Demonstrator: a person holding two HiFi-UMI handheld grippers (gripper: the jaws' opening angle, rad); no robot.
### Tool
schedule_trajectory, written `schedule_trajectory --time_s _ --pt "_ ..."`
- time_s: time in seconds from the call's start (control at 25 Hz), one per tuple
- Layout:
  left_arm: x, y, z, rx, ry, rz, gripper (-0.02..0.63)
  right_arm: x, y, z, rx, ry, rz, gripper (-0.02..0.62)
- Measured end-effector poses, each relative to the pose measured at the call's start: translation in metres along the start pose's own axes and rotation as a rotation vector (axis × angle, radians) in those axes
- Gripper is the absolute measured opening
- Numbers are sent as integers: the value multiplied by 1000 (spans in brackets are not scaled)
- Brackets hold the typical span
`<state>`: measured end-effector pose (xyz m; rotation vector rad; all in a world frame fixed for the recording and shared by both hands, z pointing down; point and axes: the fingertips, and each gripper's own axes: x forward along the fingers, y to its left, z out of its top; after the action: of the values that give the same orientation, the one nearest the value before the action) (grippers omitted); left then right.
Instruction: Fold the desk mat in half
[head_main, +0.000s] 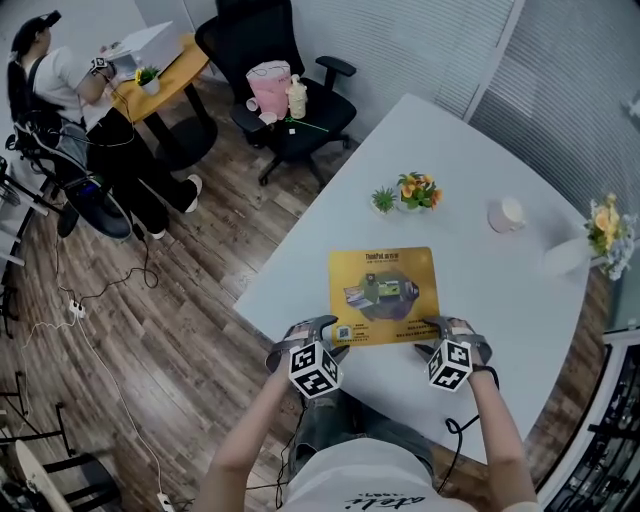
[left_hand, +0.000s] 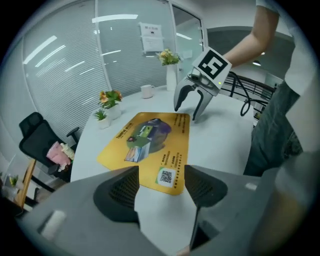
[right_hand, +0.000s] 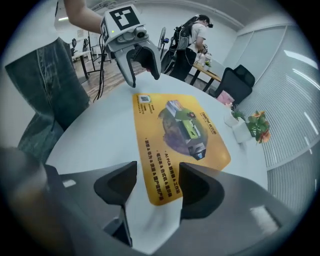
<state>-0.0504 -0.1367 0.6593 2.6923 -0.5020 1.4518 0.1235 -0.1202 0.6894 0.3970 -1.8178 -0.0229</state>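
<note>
The yellow desk mat (head_main: 385, 295) lies flat and unfolded on the white table (head_main: 520, 300), with a printed picture in its middle. My left gripper (head_main: 320, 328) is open at the mat's near left corner. That corner, with its QR code, lies just ahead of the jaws in the left gripper view, and nothing is between them. My right gripper (head_main: 445, 328) is open at the near right corner. In the right gripper view the mat's (right_hand: 177, 135) corner sits between the spread jaws, ungripped. Each gripper shows in the other's view: right gripper (left_hand: 192, 102), left gripper (right_hand: 140, 57).
Beyond the mat stand two small potted plants (head_main: 405, 193), a white cup (head_main: 506, 214) and a vase of flowers (head_main: 603, 235). A black office chair (head_main: 285, 85) holding a pink bag stands off the table's far edge. A person (head_main: 60, 80) sits at another desk, far left.
</note>
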Motion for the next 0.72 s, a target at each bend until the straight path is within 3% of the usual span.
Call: schedule_trajectory --time_s 0.28,0.72 --pt "19 -14 -14 67 118 -79 303 7 -2 -15 -20 46 31 290" --pt "36 -21 -19 108 160 -132 310 16 -7 -27 -130 112 110 282"
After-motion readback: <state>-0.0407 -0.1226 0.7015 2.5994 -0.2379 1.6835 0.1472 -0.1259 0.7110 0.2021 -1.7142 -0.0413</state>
